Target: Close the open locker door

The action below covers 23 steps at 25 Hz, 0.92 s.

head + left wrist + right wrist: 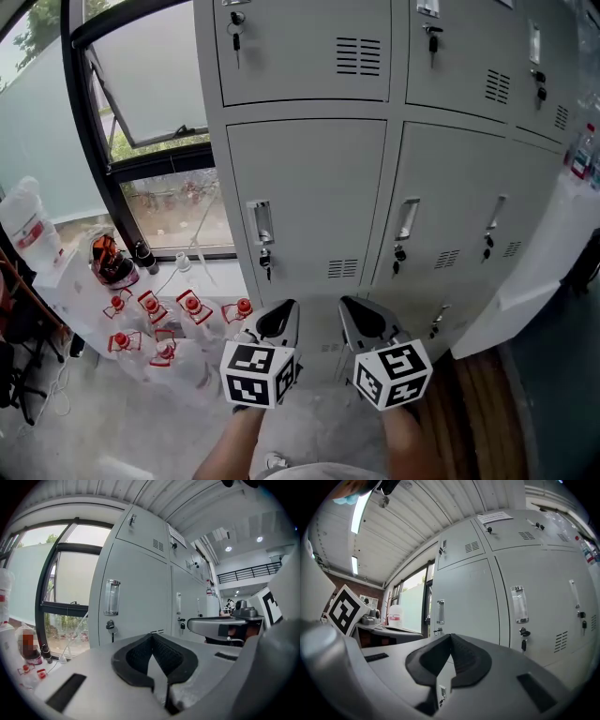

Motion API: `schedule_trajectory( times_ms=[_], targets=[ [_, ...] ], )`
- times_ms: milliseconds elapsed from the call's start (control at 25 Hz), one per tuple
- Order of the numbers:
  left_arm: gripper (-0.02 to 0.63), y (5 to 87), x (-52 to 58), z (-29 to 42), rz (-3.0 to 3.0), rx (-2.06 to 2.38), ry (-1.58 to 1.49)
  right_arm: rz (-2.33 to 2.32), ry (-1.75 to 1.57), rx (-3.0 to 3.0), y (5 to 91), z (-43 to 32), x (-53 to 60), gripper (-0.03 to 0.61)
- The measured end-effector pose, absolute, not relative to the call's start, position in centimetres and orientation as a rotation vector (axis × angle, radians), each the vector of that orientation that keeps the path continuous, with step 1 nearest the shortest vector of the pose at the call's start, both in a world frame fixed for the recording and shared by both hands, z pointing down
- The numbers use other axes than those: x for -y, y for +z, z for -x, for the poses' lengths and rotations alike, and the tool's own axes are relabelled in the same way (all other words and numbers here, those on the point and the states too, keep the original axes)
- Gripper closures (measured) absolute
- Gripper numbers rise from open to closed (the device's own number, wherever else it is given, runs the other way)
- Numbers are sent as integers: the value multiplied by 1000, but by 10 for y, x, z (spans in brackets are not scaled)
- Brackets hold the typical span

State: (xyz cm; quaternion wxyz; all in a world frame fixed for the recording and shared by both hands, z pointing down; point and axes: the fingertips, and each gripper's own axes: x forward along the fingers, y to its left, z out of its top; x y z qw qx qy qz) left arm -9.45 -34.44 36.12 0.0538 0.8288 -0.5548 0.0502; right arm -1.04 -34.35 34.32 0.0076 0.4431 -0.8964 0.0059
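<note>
- Head view: I'm holding both grippers low in front of the locker bank (309,187). The left gripper (279,319) and the right gripper (364,317) are each sitting with jaws closed on nothing. Every door I'm seeing here is looking flush, so I can't tell which one is open. The white slanted panel (548,262) at the right edge may be it, but I'm not confirming that. The danger is that I'm guessing wrong and shoving a door that's already shut. The red-capped jugs (155,319) are crowding the floor to the left, so a sidestep that way is risking a knock-over.
- Left gripper view: the pads are pressing tip to tip, with nothing between them. I'm pointing towards a door with a clear handle (111,597) and a key (110,626) hanging in the lock under it. If I'm drifting in carelessly, the closed tip is likely catching that key and bending it.
- Right gripper view: these jaws are shut and empty too. They're facing doors that all look closed, one with a handle (519,604) and a lock (524,633) below. Pushing with this narrow closed tip on smooth steel, I'm risking a skid off the panel. I'm also risking a door that's bouncing back unlatched if I'm pushing too fast.
</note>
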Motion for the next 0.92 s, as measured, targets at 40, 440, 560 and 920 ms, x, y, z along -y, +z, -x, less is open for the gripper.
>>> schedule_trajectory(
  times_ms=[40,440,560,920],
  targets=[
    [606,361,343,93,-2515,1689,153,-1381,21,2802,344,7,342,572],
    [607,366,334,77,-2516,1680,172,-1409,65,2785,354,-18,334,572],
    [606,366,334,76,-2524,1670,177,-1425,74,2780,355,-20,334,572],
    [606,365,337,78,-2534,1662,163,-1435,58,2782,352,-17,333,572]
  ],
)
